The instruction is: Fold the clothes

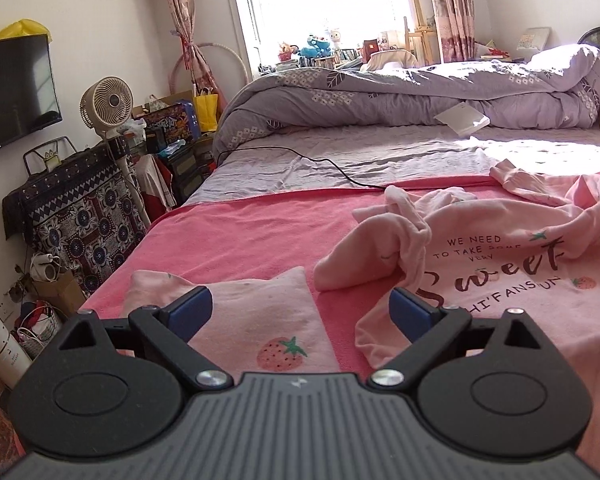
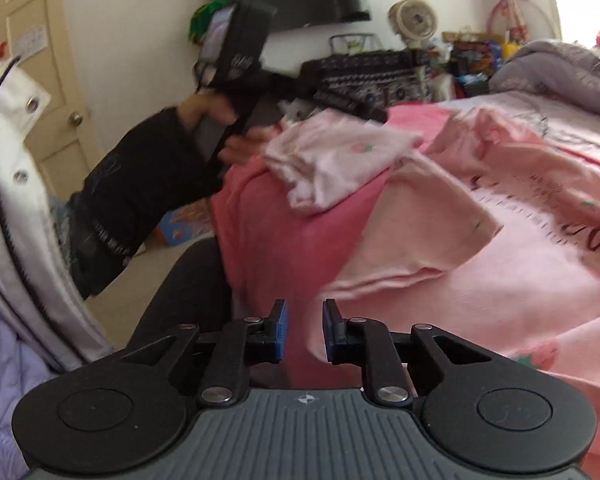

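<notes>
On the left, the left gripper [image 1: 300,312] hangs low over the near edge of the bed with its jaws spread wide and nothing between them; just under it lies a small folded pink piece [image 1: 240,320] printed with a strawberry. To its right sprawls the pink shirt [image 1: 500,280], unfolded, lettering up, 1 sleeve [image 1: 376,248] twisted and bunched across its front. It looks like thin knit cotton: light, limp and quick to wrinkle, so it should drag and stretch rather than slide, and is best taken by a hem corner or the sleeve cuff, pinching 1 layer only. Both pieces rest on a coral blanket [image 1: 240,232] spread over the mattress, a soft, giving surface with some grip on the cloth. Farther right, the right gripper [image 2: 304,330] sits at the bed's edge beside the shirt's lower hem, jaws parted by a narrow gap, holding nothing that I can see. Beyond, the room is crowded: a wall television [image 1: 16,92], a standing fan [image 1: 107,106], a rolled grey quilt [image 1: 400,96] under a bright window [image 1: 328,4], and a black cable [image 1: 300,160] trailing across the sheet.
</notes>
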Action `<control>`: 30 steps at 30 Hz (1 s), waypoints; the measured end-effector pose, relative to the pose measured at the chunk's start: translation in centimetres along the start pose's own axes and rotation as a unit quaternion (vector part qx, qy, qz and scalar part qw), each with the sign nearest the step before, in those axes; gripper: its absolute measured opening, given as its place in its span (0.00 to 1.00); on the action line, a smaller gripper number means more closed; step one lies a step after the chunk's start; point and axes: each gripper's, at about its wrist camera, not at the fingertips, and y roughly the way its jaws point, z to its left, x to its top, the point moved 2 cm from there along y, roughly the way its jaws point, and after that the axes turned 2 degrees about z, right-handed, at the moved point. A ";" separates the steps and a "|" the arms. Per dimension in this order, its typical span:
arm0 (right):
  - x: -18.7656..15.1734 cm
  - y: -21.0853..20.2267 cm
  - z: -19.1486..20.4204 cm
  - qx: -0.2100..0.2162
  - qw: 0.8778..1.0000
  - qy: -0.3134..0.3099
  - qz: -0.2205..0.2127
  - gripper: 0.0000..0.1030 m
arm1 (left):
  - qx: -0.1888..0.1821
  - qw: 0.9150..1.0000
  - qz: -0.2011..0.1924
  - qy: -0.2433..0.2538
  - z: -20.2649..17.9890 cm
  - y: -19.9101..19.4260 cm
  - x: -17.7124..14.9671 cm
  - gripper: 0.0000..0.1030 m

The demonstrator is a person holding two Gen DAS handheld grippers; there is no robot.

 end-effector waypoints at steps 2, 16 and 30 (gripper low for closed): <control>-0.5 -0.6 -0.4 -0.030 0.999 0.019 -0.006 0.22 | -0.021 1.000 0.000 0.001 -0.7 -0.1 -0.1 0.94; -6.1 -11.7 -8.1 -0.384 0.883 0.245 -0.117 0.61 | -0.084 0.994 0.008 0.067 -7.2 2.2 1.5 0.96; -7.5 -17.6 -3.0 -0.342 0.864 0.273 -0.251 0.08 | -0.087 0.987 0.046 0.124 -8.6 2.7 -2.3 0.96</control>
